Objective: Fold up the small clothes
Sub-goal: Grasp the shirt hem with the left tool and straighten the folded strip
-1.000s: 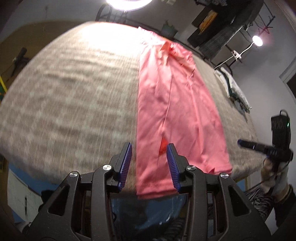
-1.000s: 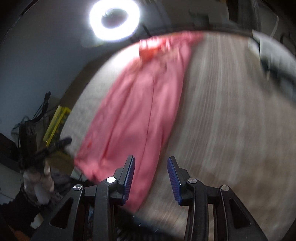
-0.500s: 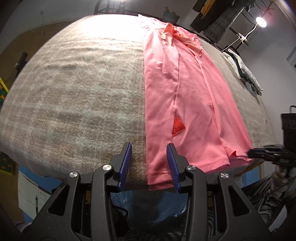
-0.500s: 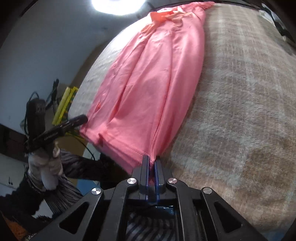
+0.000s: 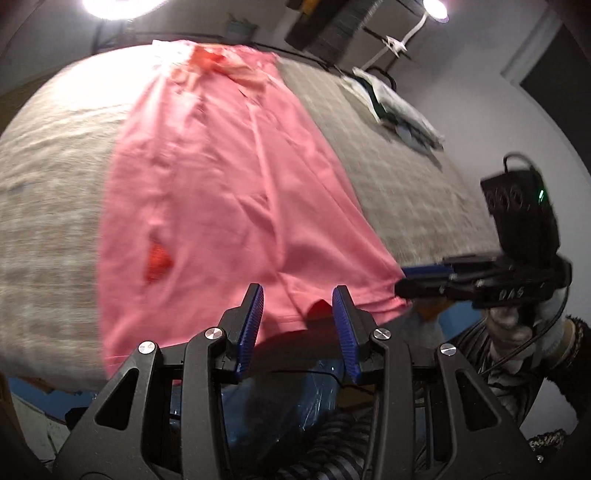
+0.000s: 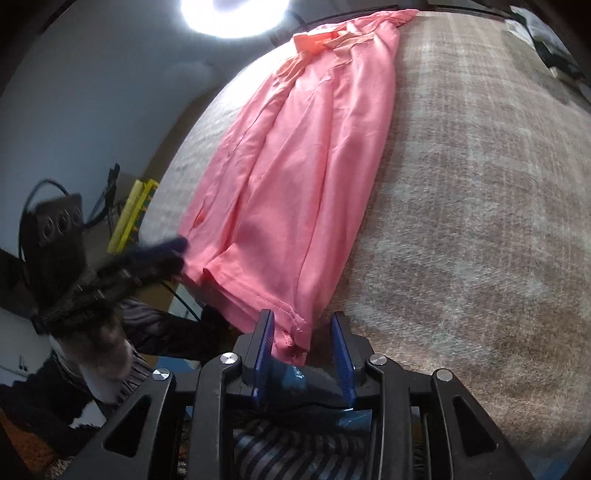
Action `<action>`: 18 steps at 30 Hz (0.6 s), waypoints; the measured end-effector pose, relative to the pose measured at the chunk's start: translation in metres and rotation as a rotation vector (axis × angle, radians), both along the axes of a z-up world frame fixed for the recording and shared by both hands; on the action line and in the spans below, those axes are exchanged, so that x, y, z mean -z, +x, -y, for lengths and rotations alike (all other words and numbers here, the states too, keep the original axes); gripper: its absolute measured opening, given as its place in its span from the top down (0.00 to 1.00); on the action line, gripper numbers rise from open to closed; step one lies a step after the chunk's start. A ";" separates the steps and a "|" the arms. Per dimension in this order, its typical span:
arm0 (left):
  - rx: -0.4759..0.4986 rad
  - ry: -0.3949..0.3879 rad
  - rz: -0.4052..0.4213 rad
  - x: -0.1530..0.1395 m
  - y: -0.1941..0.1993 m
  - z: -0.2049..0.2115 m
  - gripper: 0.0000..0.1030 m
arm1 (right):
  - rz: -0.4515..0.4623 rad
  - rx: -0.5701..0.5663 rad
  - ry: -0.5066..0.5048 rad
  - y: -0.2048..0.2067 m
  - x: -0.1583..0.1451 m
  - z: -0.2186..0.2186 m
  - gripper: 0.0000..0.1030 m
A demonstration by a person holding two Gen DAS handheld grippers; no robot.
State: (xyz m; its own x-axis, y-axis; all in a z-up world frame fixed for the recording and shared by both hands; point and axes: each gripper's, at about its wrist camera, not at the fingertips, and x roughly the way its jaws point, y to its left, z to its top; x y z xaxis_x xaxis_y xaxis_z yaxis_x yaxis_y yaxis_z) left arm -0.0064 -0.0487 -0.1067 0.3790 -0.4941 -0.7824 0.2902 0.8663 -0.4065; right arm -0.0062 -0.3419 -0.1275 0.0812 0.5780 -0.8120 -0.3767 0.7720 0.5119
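The right gripper (image 6: 303, 338) has its jaws opening, partway apart; the hem corner of the pink garment (image 6: 295, 166) hangs between them, against the left pad, with a clear gap to the right pad, so nothing is pinched. In the left wrist view that gripper (image 5: 406, 282) reaches in from the right, tips at the garment's right hem corner, held by a gloved hand (image 5: 517, 321).

The left gripper (image 5: 297, 314) has its jaws partway open and holds nothing; the hem edge lies just beyond and between the blue pads, not touched by them as far as the blurred view shows. In the right wrist view it (image 6: 166, 251) is a blurred dark shape at the left hem corner; whether it touches the cloth there cannot be told.

The garment lies flat and lengthwise on the desk, which is covered by a grey-brown checked cloth (image 6: 480, 184), collar at the far end, hem hanging slightly over the near edge. It is folded into a long narrow strip. A small red patch (image 5: 157, 260) shows near its left hem.

A pile of light clothes (image 5: 395, 107) sits well apart at the far right. A ring light (image 6: 232, 14) shines beyond the far end.
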 end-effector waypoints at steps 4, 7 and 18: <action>0.017 0.034 0.001 0.004 -0.001 0.015 0.62 | -0.024 0.037 0.033 0.003 0.005 0.012 0.63; 0.014 0.102 0.057 -0.002 -0.010 0.023 0.62 | -0.047 0.056 0.068 0.004 0.009 0.016 0.63; 0.089 0.231 0.139 0.013 -0.013 0.048 1.00 | -0.048 0.060 0.082 0.009 0.010 0.014 0.63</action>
